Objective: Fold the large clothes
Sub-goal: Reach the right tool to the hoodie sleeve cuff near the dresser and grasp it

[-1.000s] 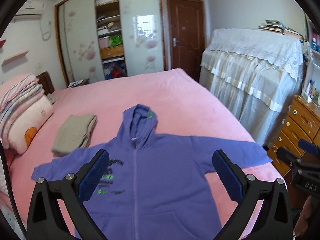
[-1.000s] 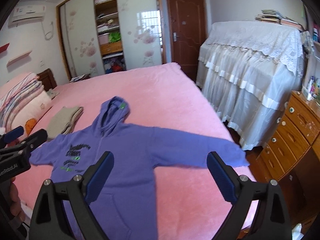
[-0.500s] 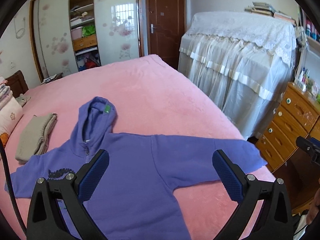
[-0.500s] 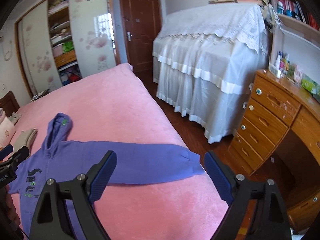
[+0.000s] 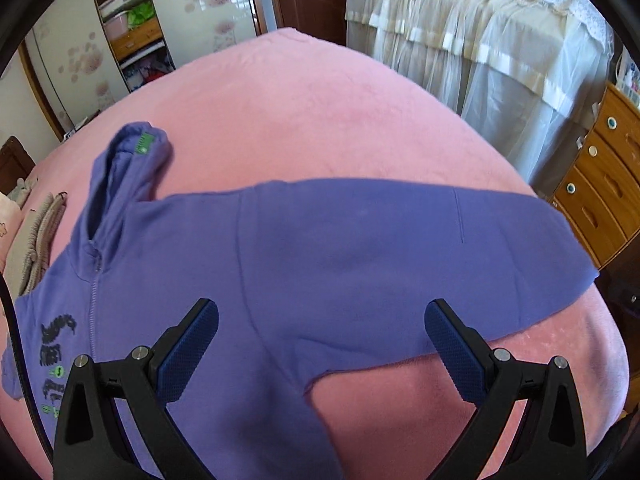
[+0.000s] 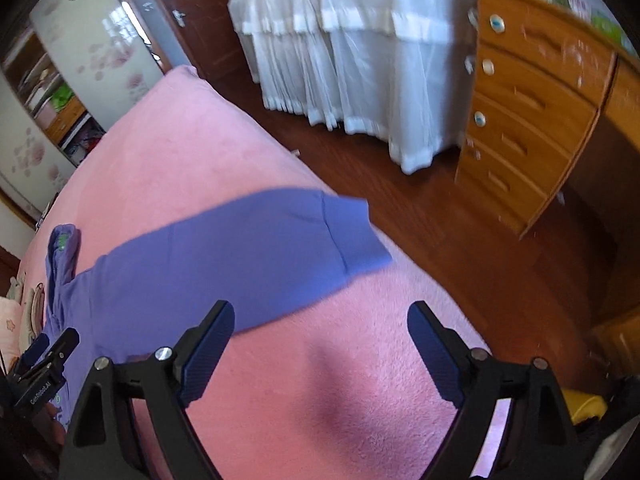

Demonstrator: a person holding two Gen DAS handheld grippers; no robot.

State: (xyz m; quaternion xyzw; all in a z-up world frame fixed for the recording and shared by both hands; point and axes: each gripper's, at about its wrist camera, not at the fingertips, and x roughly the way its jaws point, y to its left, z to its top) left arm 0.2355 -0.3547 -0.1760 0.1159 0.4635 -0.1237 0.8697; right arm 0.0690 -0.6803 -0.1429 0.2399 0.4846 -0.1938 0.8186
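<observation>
On the pink bed (image 5: 304, 112), one purple hoodie (image 5: 320, 260) is lying flat, front up, sleeves spread, beside one folded beige garment (image 5: 34, 240). The left gripper (image 5: 322, 344) is standing wide apart; the right gripper (image 6: 320, 344), just narrowing, is gaping empty.

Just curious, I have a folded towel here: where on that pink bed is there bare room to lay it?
Free: the wide stretch of pink bed beyond the purple hoodie, toward the wardrobe, and the strip below its sleeve at the near corner. Crowded: the side with the folded beige garment and pillows.
</observation>
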